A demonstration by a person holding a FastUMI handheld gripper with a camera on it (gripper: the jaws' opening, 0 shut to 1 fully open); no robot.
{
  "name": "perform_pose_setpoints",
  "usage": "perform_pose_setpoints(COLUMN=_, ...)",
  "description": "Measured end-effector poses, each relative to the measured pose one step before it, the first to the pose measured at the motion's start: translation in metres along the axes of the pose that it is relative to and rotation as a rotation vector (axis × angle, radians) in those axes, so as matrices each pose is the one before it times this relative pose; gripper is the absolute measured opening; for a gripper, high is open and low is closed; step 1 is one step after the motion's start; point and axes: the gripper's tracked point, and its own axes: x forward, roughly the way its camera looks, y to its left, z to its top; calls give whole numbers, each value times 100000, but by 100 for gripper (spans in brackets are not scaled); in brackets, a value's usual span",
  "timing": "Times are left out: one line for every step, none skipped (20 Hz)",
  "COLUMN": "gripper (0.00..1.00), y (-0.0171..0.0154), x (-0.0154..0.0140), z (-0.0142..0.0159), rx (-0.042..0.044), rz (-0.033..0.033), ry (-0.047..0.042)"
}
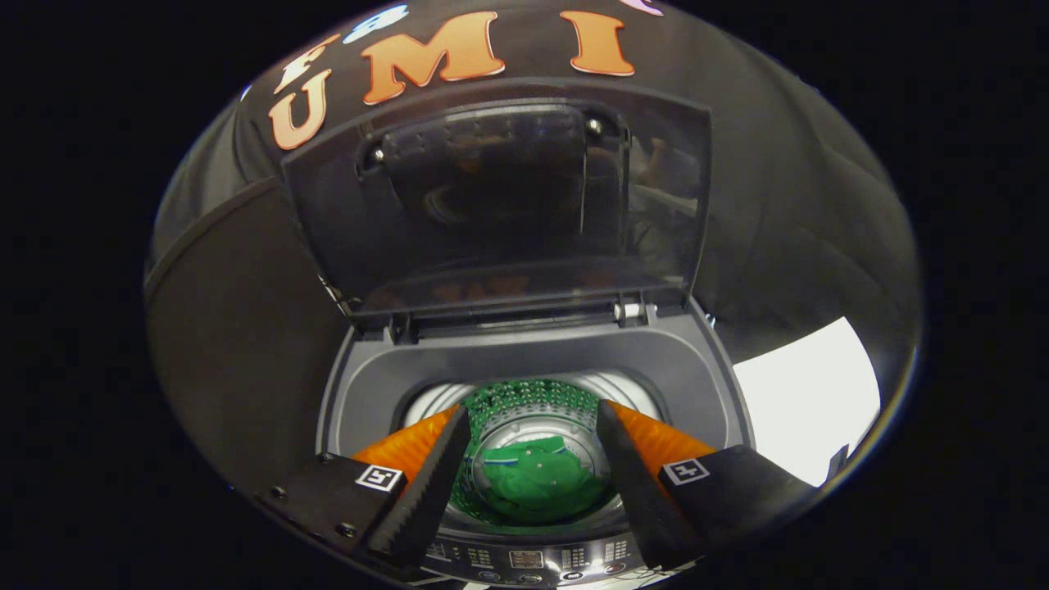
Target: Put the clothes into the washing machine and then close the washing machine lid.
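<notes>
A grey top-loading washing machine (524, 352) stands just below and ahead of me. Its dark see-through lid (500, 205) is raised upright behind the opening. Down in the steel drum lies a green garment (537, 483), crumpled on the bottom, seen between my fingers. My gripper (533, 426) hovers above the drum opening, open, with nothing between its fingers (426, 492). The garment is well below the fingertips and apart from them.
The machine's control panel (529, 561) runs along the near rim under the fingers. A white surface (807, 397) lies to the right of the machine. Black cloth walls close in behind and on the left.
</notes>
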Motion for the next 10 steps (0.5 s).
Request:
perform_pose_setpoints(gripper=100, y=340, x=-822, z=1819, rx=-1362, rz=514, ry=-4078)
perform_pose_setpoints(gripper=99, y=160, x=-838, z=2136, rx=-1248, rz=480, ry=-4532)
perform_pose_setpoints(gripper=99, y=358, x=-835, z=2315, rx=-1053, rz=660, ry=-4732)
perform_pose_setpoints(gripper=99, y=267, x=-607, z=2474, rx=-597, rz=1159, ry=-4978)
perform_pose_setpoints(gripper=99, y=501, x=-388, z=2184, rx=-215, rz=1258, ry=-3328)
perform_pose_setpoints(gripper=99, y=539, x=-493, z=2330, rx=-653, rz=1388, ry=-3498)
perform_pose_setpoints(gripper=99, y=486, x=-416, z=2314, rx=-1111, rz=889, ry=-3923)
perform_pose_setpoints(gripper=99, y=259, x=-11, z=2190, rx=-1536, rz=623, ry=-3430)
perform_pose_setpoints(gripper=99, y=111, x=262, z=1764, rx=-1344, rz=113, ry=-2430)
perform_pose_setpoints(gripper=99, y=-189, x=559, z=1509, rx=-512, rz=287, ry=-2421)
